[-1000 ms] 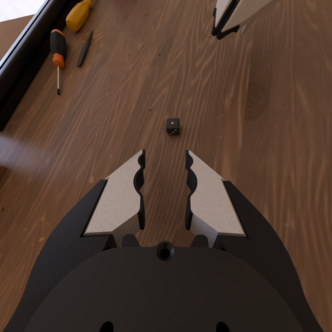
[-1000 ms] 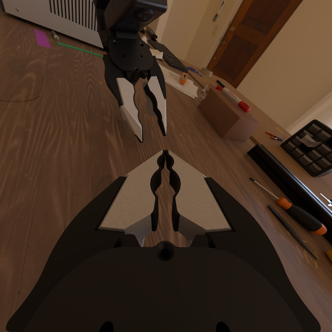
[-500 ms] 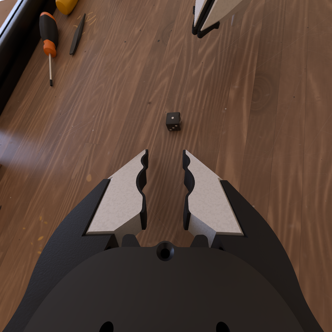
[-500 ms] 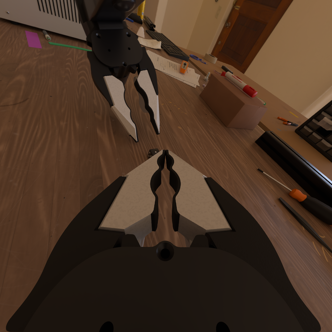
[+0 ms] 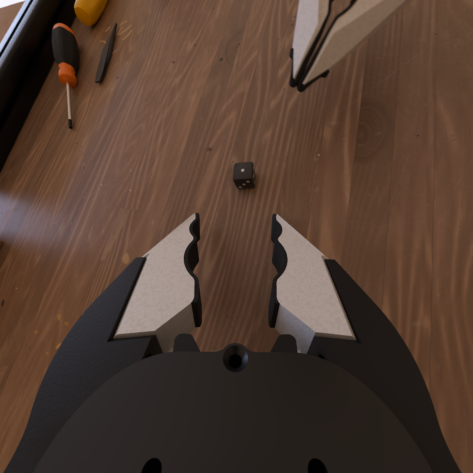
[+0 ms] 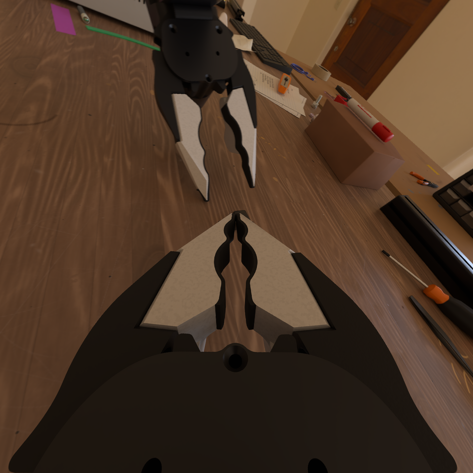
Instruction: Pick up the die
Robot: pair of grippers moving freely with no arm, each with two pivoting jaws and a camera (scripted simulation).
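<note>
A small black die (image 5: 244, 175) with white pips lies on the wooden table (image 5: 332, 230). My left gripper (image 5: 235, 216) is open and empty. It hangs above the table with the die just beyond its fingertips, roughly in line with the gap. My right gripper (image 6: 236, 214) is shut and empty. In its view only a dark sliver of the die (image 6: 239, 211) shows past its tips. The left gripper (image 6: 229, 192) faces it there, open, above the die. The right gripper (image 5: 298, 85) shows at the top right of the left wrist view, beyond the die.
An orange-and-black screwdriver (image 5: 65, 53), a thin black tool (image 5: 106, 53) and a yellow handle (image 5: 88, 10) lie far left beside a black rail (image 5: 15, 64). In the right wrist view a cardboard box (image 6: 358, 148) bears a red-capped marker (image 6: 366, 117). Papers (image 6: 276, 94) and a keyboard (image 6: 261, 48) lie behind.
My left gripper's jaws have spread wider. The right gripper has come closer to the die and the left gripper. The die has stayed on the table.
</note>
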